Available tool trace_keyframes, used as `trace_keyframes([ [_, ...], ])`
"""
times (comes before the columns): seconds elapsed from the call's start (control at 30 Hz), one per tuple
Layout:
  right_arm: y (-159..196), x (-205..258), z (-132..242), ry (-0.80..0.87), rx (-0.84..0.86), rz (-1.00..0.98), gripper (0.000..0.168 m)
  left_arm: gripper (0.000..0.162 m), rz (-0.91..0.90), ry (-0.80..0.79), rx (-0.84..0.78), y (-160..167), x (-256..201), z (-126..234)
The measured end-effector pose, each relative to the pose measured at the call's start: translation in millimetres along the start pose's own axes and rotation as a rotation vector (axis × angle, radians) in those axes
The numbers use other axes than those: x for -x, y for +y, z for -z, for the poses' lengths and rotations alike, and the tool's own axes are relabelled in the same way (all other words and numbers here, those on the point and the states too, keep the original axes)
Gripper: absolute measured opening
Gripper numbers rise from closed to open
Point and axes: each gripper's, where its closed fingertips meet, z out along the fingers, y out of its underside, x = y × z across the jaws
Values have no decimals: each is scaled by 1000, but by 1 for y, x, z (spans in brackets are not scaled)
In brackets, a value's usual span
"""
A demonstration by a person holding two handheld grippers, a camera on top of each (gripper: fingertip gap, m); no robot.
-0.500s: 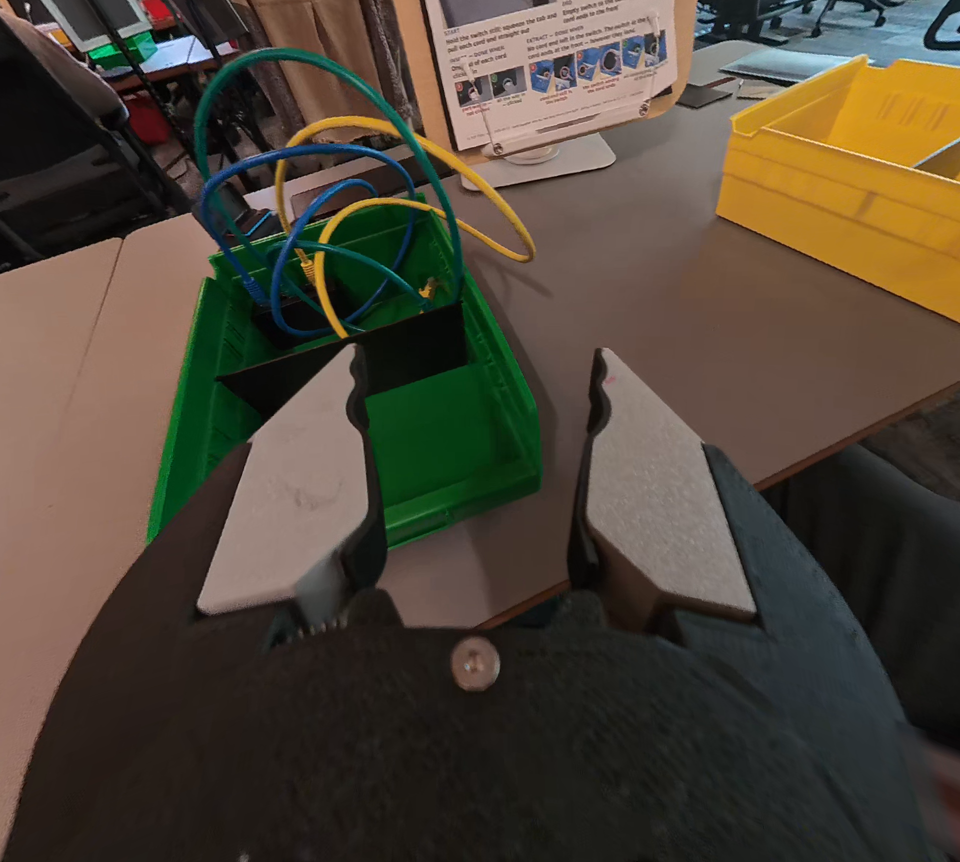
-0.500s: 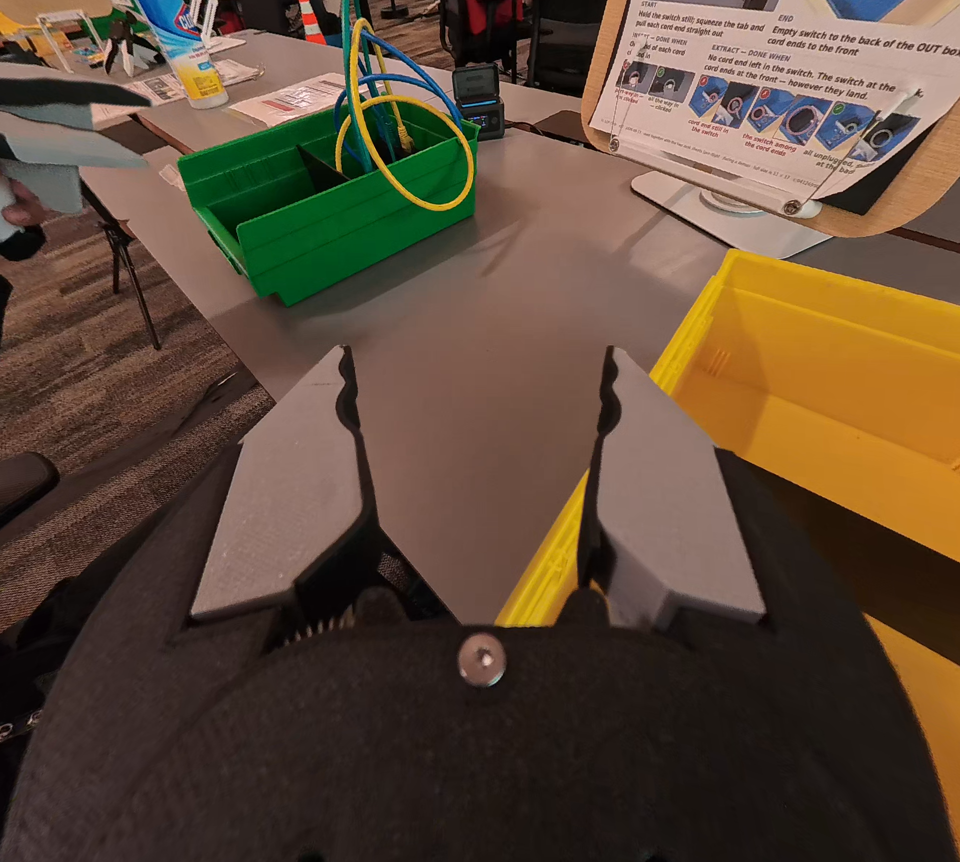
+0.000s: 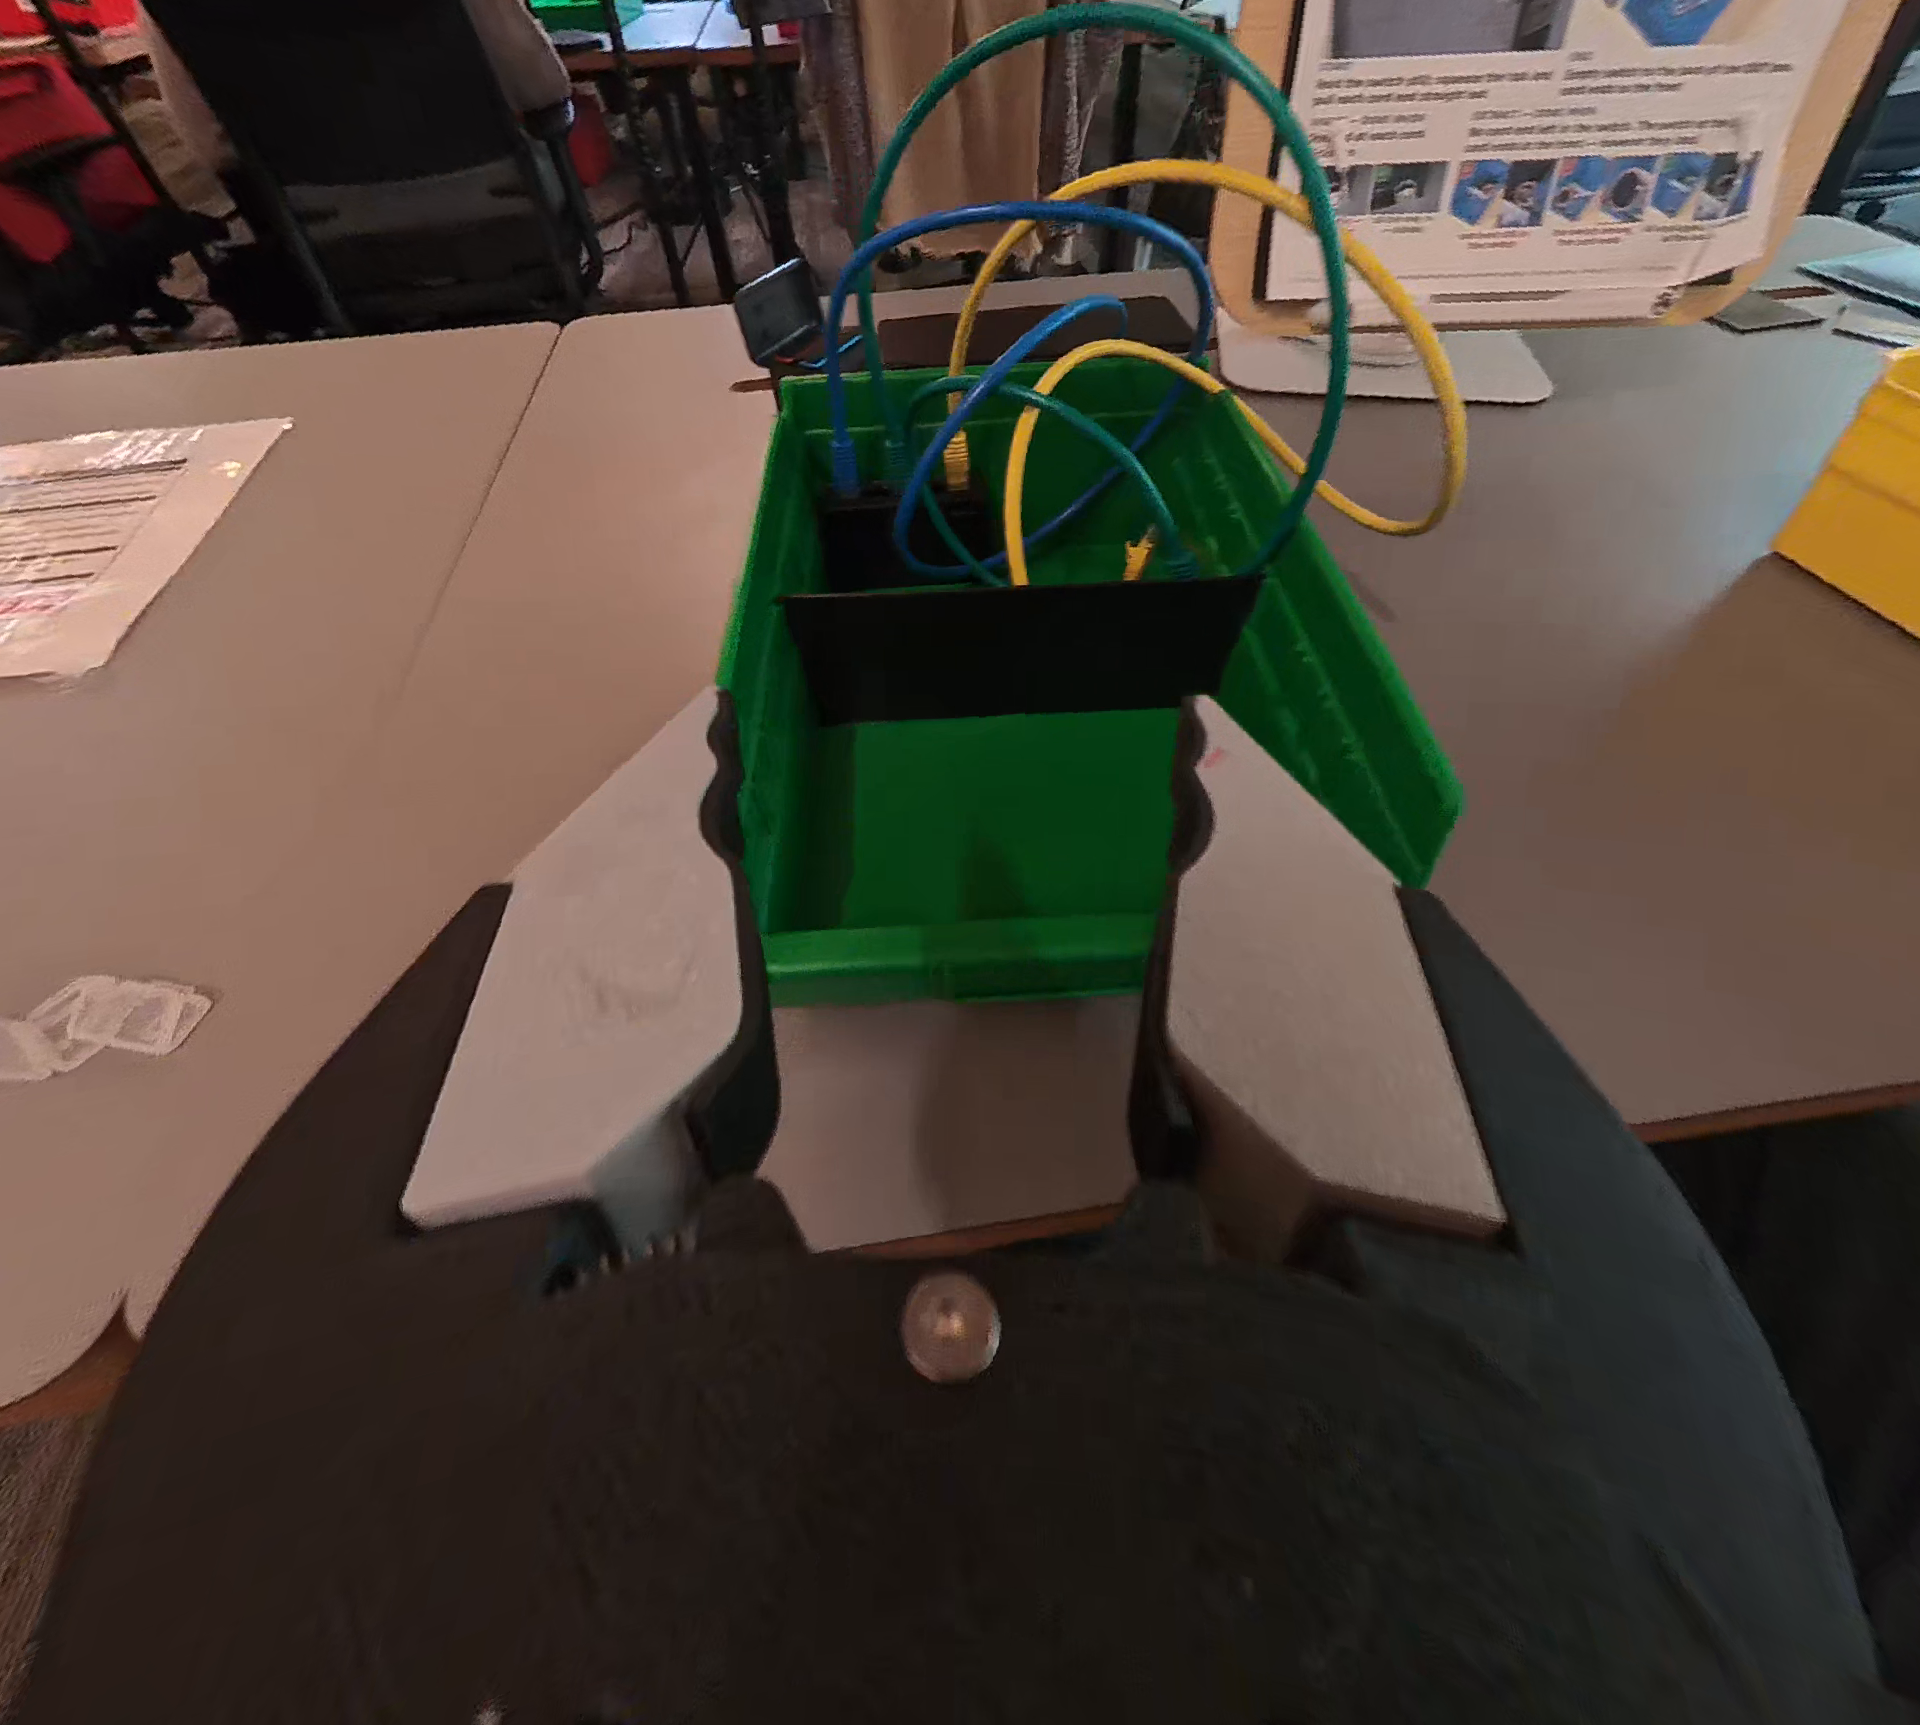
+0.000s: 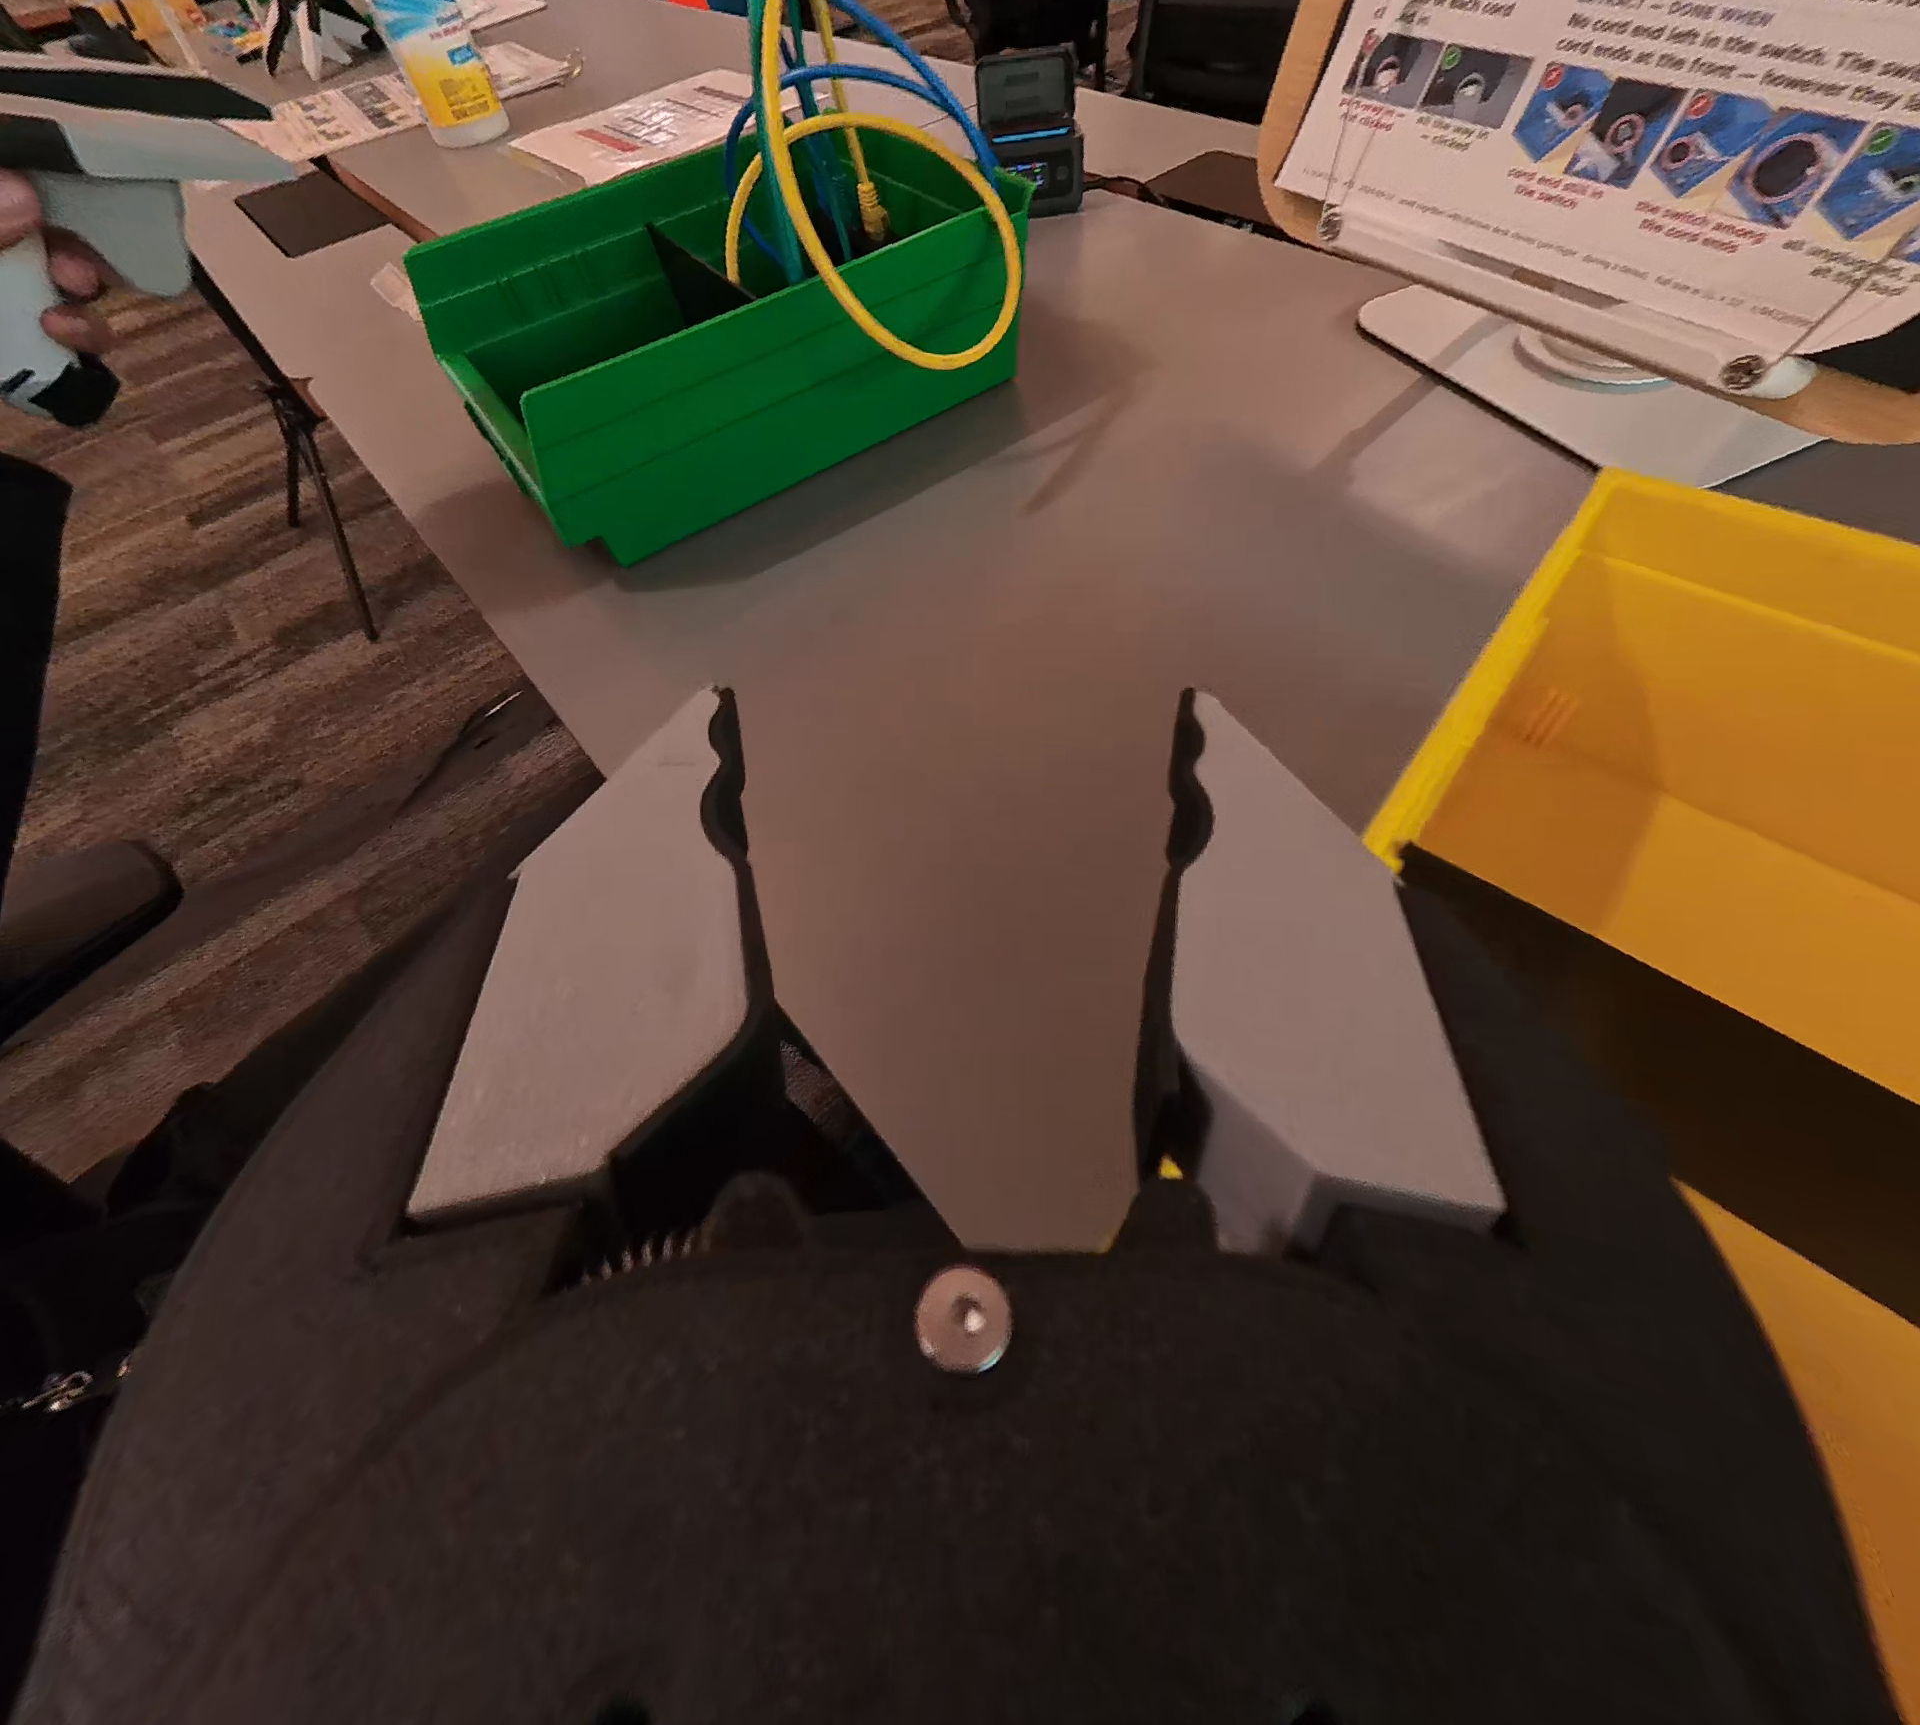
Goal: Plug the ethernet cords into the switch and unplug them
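- Left gripper (image 3: 956, 740), grey fingers spread and holding nothing, hovers before the green plastic bin (image 3: 1340, 699).
- A black divider panel (image 3: 1013, 647) stands between it and the black switch (image 3: 883, 532), where looped green, blue and yellow ethernet cords (image 3: 1330, 304) sit plugged.
- Right gripper (image 4: 956, 719), likewise spread, hangs over the grey table (image 4: 1039, 595) beside a yellow plastic bin (image 4: 1621, 844).

left tongs (image 3: 958, 719) | swung left, now squarely facing green bin (image 3: 1340, 688) | right tongs (image 4: 956, 709) | nearer bin

green bin (image 3: 1340, 719) with a black divider (image 3: 1013, 652) – cords (image 3: 1101, 241) in green, blue and yellow. yellow bin (image 4: 1662, 740), grey bench (image 4: 1039, 636).
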Motion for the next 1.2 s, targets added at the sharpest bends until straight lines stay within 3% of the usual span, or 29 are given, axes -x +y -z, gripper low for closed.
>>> trace_keyframes([
  [0.1,6,15,-17,-64,6,-44,71,73,-24,-46,28,9,17,-2],
  [0.2,21,47,-55,-194,39,-94,75,65,-26,-50,91,25,33,-4],
  [0.3,39,53,-88,-63,134,78,76,68,28,-26,94,29,39,-6],
  [0.47,57,67,-108,-23,254,286,80,70,20,-15,96,24,35,-19],
  [0.57,64,62,-104,-66,270,296,69,71,-23,9,141,21,34,-43],
  [0.83,70,27,-101,-83,294,310,67,75,-104,31,256,-11,52,-131],
  [1.2,109,80,-117,-288,297,335,70,82,-253,83,400,-26,53,-247],
])
